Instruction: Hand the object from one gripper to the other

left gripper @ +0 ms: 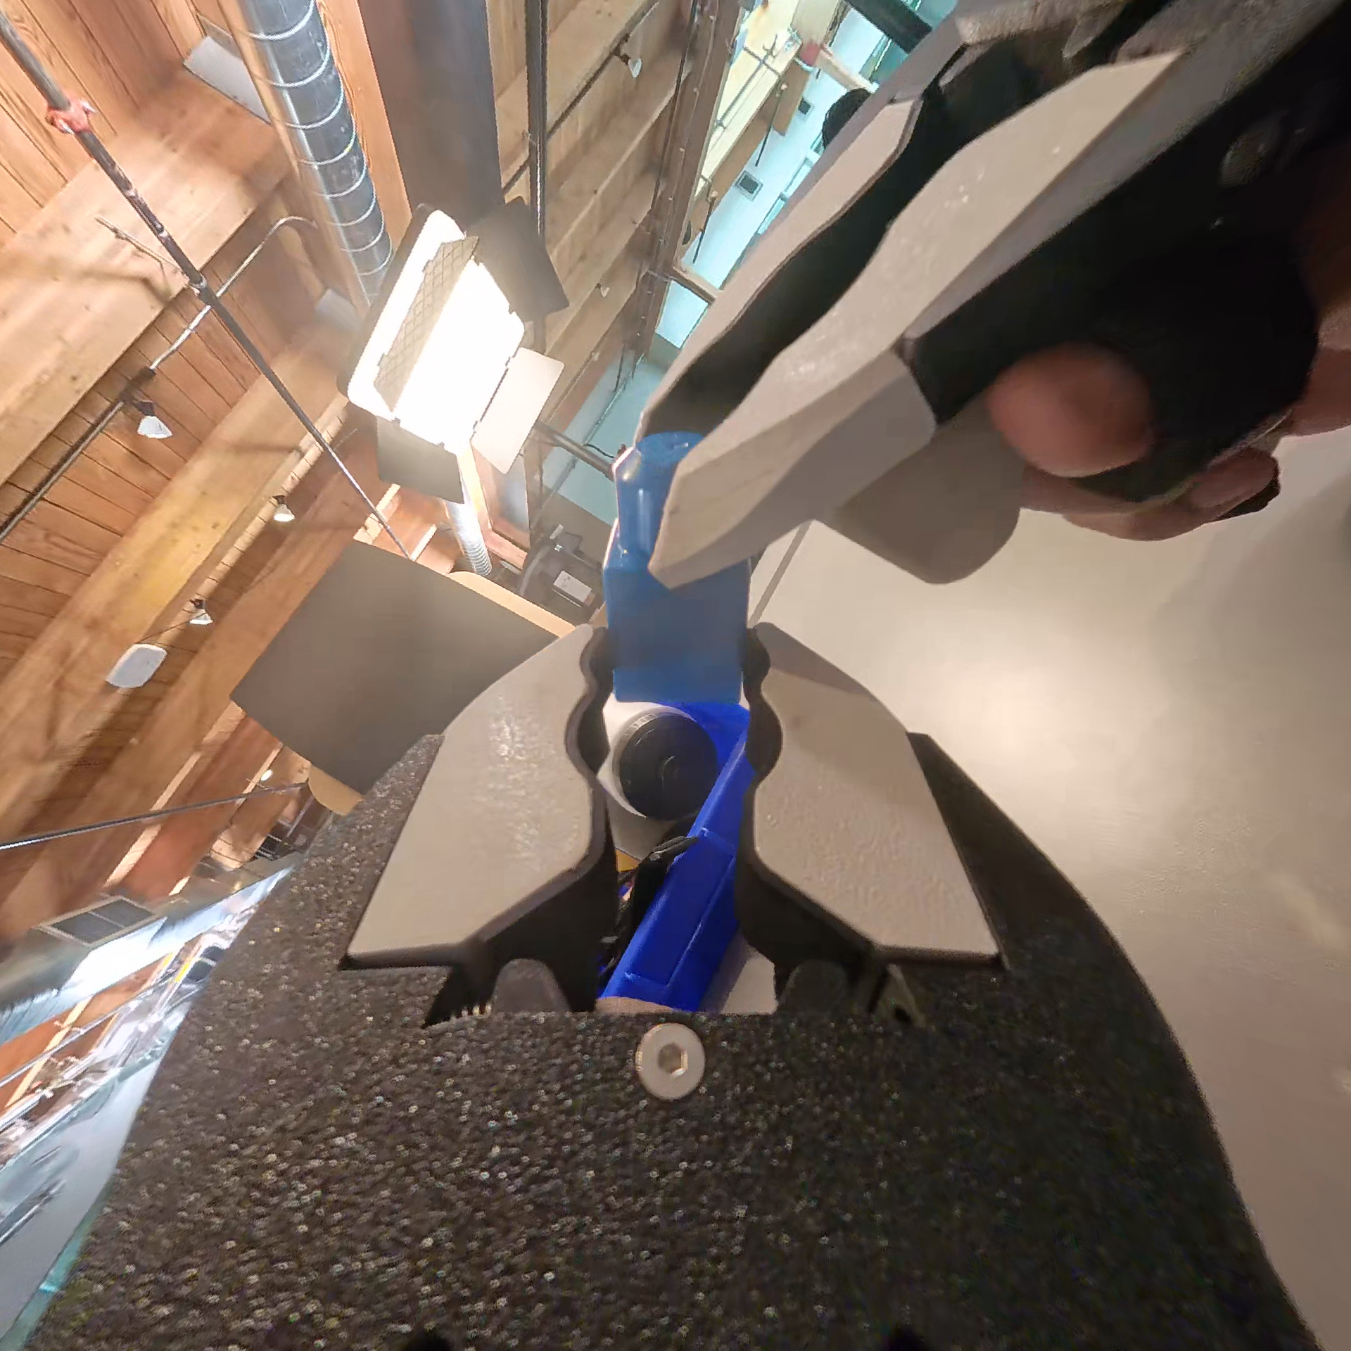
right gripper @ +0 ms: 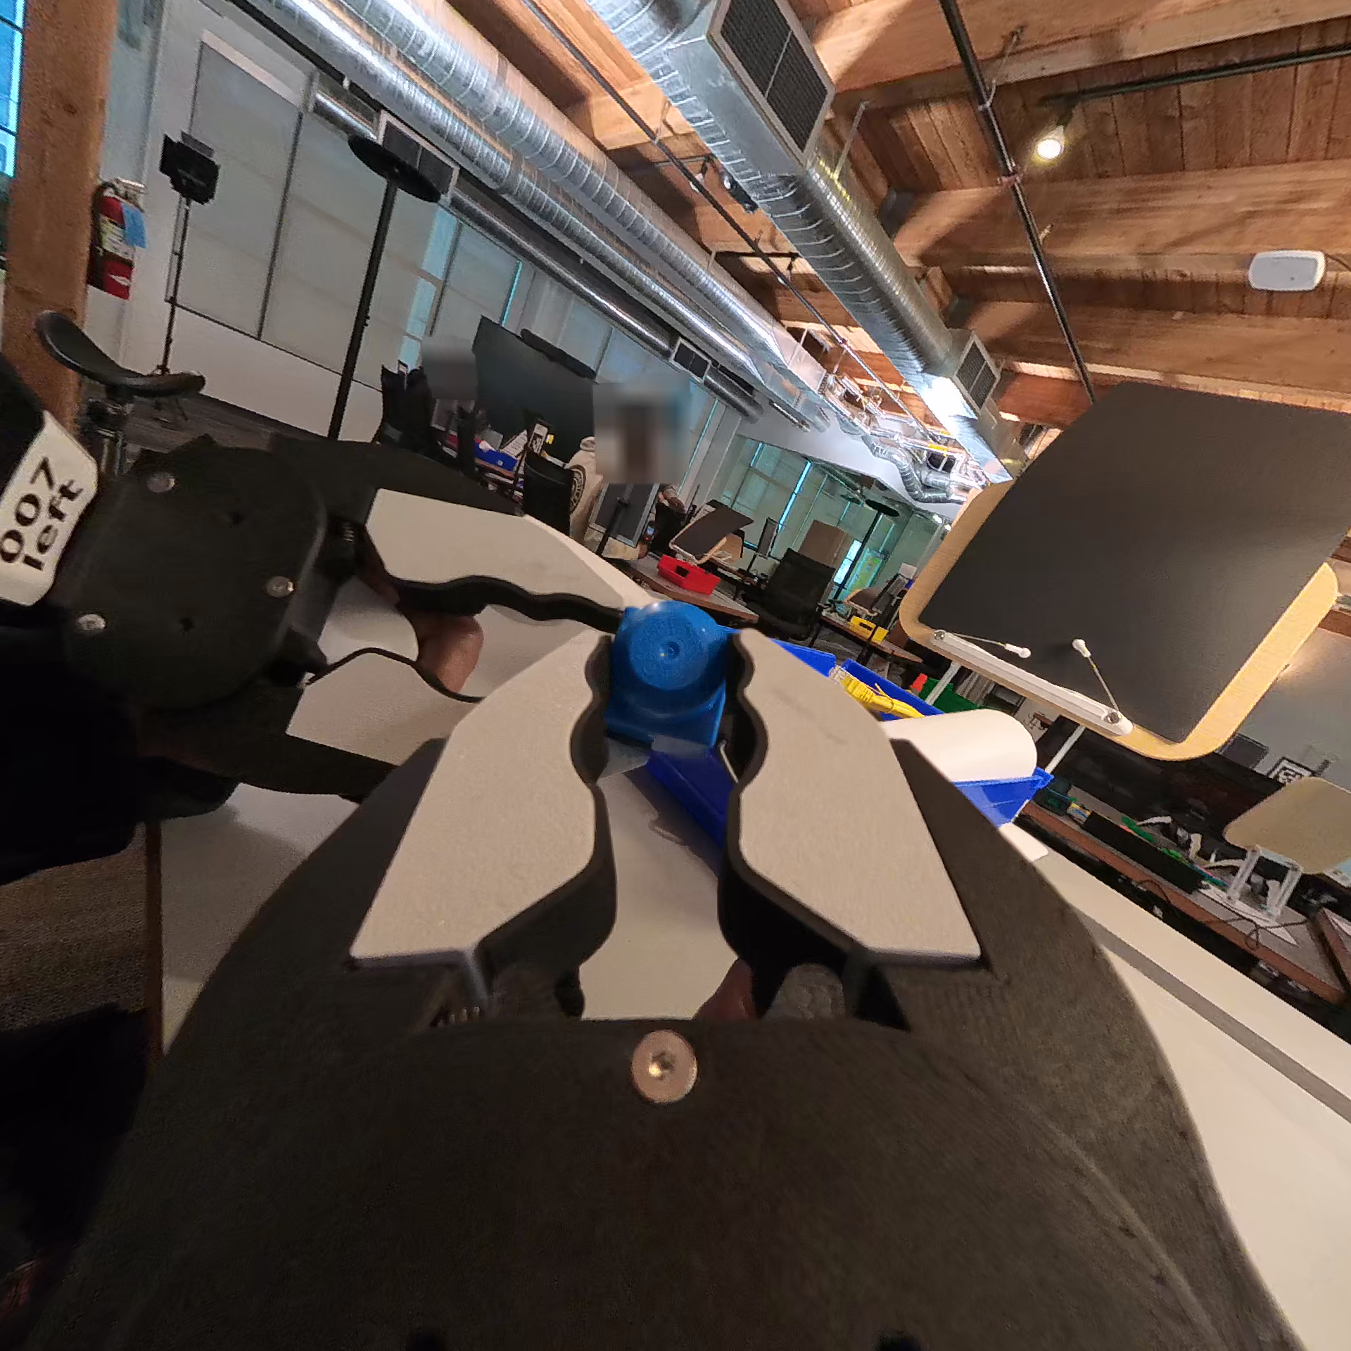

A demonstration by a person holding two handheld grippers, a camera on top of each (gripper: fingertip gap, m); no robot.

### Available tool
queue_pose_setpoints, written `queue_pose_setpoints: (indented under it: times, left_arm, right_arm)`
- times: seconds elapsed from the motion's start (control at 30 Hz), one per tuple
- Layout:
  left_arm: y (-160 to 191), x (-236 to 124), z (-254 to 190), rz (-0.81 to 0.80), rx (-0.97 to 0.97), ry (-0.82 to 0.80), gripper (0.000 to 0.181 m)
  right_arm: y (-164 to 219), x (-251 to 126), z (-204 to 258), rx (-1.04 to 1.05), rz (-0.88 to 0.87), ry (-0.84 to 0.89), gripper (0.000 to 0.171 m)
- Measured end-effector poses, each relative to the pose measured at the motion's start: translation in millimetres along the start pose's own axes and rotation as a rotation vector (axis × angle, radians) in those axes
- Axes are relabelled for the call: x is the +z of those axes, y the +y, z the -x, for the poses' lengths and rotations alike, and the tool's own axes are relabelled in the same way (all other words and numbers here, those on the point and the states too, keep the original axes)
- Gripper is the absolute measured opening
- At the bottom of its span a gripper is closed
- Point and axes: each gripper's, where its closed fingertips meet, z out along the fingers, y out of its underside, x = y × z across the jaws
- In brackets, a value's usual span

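Note:
A blue plastic object (left gripper: 672,636), a square block with a round capped top, is held in the air between both grippers. In the left wrist view my left gripper (left gripper: 676,654) is shut on the block's lower part. My right gripper (left gripper: 651,504) comes in from the upper right, held by a gloved hand, with its fingers closed across the round top. In the right wrist view the object (right gripper: 665,661) sits between the tips of my right gripper (right gripper: 669,683), cap end toward the camera. My left gripper (right gripper: 585,610) reaches in from the left and meets the object's far side.
A white table (right gripper: 1170,1023) lies below. A blue bin (right gripper: 987,793) on it holds a white roll (right gripper: 958,738) and yellow parts; it shows between my left fingers (left gripper: 680,914). A black panel (right gripper: 1155,555) stands at the right. A bright lamp (left gripper: 431,343) hangs overhead. Left and right tips are no more than a few centimetres apart.

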Motion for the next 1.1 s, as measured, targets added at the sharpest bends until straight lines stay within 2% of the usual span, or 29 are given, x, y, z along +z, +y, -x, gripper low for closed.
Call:
queue_pose_setpoints:
  times: [0.07,0.17,0.33,0.43,0.53,0.67,0.7,0.77,0.83,0.97,1.03,1.1]
  left_arm:
    - [-1.9,-0.4,-0.8,-0.035,-0.045,0.020,0.035]
    - [-9.2,-3.5,1.5,-0.125,-0.267,0.080,0.039]
    - [-29.5,-12.7,10.0,-0.303,-0.953,0.376,0.045]
    - [-39.6,-14.5,15.1,-0.405,-1.271,0.492,0.045]
    - [-43.9,-10.0,2.5,-0.383,-1.342,0.560,0.045]
    - [-53.2,-14.3,11.0,-0.478,-1.393,0.535,0.018]
    - [-54.1,-15.9,12.8,-0.494,-1.393,0.531,0.011]
    - [-55.1,-19.5,13.1,-0.509,-1.333,0.531,0.009]
    - [-55.2,-23.2,14.8,-0.511,-1.198,0.486,0.005]
    - [-55.1,-37.3,23.5,-0.486,-0.668,0.282,0.002]
    - [-55.4,-46.9,18.8,-0.465,-0.345,0.223,0.002]
    - [-51.6,-51.2,12.3,-0.429,-0.118,0.194,0.002]
  right_arm:
    - [-0.8,-0.3,-1.0,0.050,-0.008,-0.017,0.029]
    - [-6.7,-3.9,-8.6,0.228,-0.062,-0.063,0.029]
    - [-21.6,-15.9,-31.1,0.706,-0.237,-0.214,0.029]
    - [-20.5,-16.6,-34.9,0.834,-0.257,-0.266,0.030]
    - [-22.9,-16.8,-28.6,0.814,-0.254,-0.295,0.030]
    - [-22.4,-14.7,-17.2,0.773,-0.221,-0.332,0.030]
    - [-24.0,-15.0,-14.1,0.761,-0.224,-0.346,0.030]
    - [-26.5,-16.3,-9.5,0.747,-0.227,-0.370,0.030]
    - [-22.6,-14.1,-9.2,0.756,-0.200,-0.362,0.033]
    - [-17.9,-12.6,-8.0,0.754,-0.165,-0.360,0.041]
    - [-18.1,-12.0,-0.3,0.752,-0.147,-0.399,0.047]
    - [-16.9,-10.8,12.6,0.764,-0.110,-0.468,0.053]
